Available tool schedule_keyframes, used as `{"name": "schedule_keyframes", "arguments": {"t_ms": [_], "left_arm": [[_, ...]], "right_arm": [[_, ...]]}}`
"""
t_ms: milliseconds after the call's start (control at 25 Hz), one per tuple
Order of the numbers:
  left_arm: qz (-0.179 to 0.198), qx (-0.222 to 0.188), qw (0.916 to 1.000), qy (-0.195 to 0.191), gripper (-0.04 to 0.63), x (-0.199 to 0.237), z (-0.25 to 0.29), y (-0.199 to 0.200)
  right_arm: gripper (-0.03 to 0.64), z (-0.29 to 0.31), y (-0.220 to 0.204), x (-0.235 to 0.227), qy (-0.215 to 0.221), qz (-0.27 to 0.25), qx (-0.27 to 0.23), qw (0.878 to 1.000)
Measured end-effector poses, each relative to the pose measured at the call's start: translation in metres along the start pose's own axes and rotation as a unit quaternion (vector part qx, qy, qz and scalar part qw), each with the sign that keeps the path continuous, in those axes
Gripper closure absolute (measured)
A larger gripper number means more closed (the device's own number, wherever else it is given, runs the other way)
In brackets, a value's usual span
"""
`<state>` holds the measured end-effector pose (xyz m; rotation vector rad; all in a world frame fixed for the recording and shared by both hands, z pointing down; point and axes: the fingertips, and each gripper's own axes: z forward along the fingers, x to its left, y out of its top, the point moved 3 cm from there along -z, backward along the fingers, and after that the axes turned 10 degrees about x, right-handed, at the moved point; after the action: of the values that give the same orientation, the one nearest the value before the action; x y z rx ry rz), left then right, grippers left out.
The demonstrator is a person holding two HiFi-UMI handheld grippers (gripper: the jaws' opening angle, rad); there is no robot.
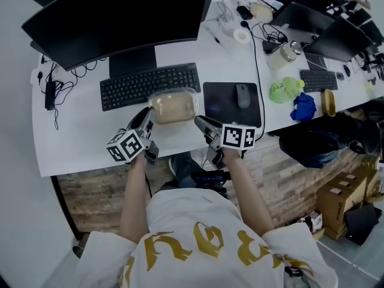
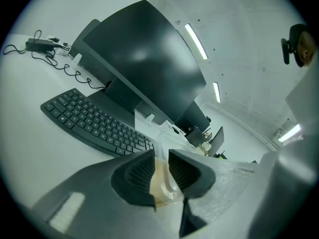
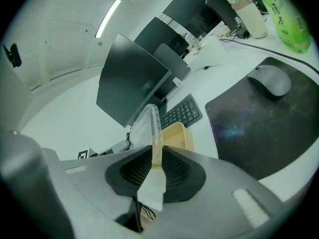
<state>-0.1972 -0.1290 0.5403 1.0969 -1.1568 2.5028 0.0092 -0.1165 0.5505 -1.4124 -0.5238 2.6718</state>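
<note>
Person: the printed shirt (image 1: 198,245) and both forearms are nearest the head camera, at 6 o'clock in that view.
Left gripper (image 1: 147,116): its fingers (image 2: 139,171) are clenched on the left end of the clear container (image 1: 174,105), at the container's 9 o'clock. A strip of clear rim and beige wall shows between them.
Right gripper (image 1: 201,123): its fingers (image 3: 174,171) are clamped on the thin clear rim at the container's 4 o'clock.
Container: it has a clear lid and beige contents. It sits between the two grippers near the front edge of the table (image 1: 78,137), just at 6 o'clock of the keyboard (image 1: 150,86). No view shows whether it rests on the table or is raised.
Risk, grip: both holds are on thin, flexible plastic at opposite ends. If one side is squeezed or pulled harder, I judge the rim could buckle or slip out.
Risk, spill: uneven height between the grippers would tilt it. The lid could then pop and the contents land on the keyboard or go over the table edge.
Around: the mouse pad (image 1: 219,110) with a mouse (image 1: 242,95) lies at 3 o'clock. A green bottle (image 1: 285,90) and blue cloth (image 1: 304,107) lie further that way. The monitor (image 1: 120,17) stands at 12 o'clock.
In the way: the keyboard touches or nearly touches the far side, and the mouse pad crowds the right.
</note>
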Motion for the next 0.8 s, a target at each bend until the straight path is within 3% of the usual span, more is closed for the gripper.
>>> {"name": "schedule_keyframes", "arguments": {"t_ms": [800], "left_arm": [[0.027, -0.058, 0.9979, -0.003, 0.509, -0.049, -0.040, 0.028]], "right_arm": [[0.537, -0.032, 0.004, 0.047, 0.036, -0.022, -0.043, 0.998]]}}
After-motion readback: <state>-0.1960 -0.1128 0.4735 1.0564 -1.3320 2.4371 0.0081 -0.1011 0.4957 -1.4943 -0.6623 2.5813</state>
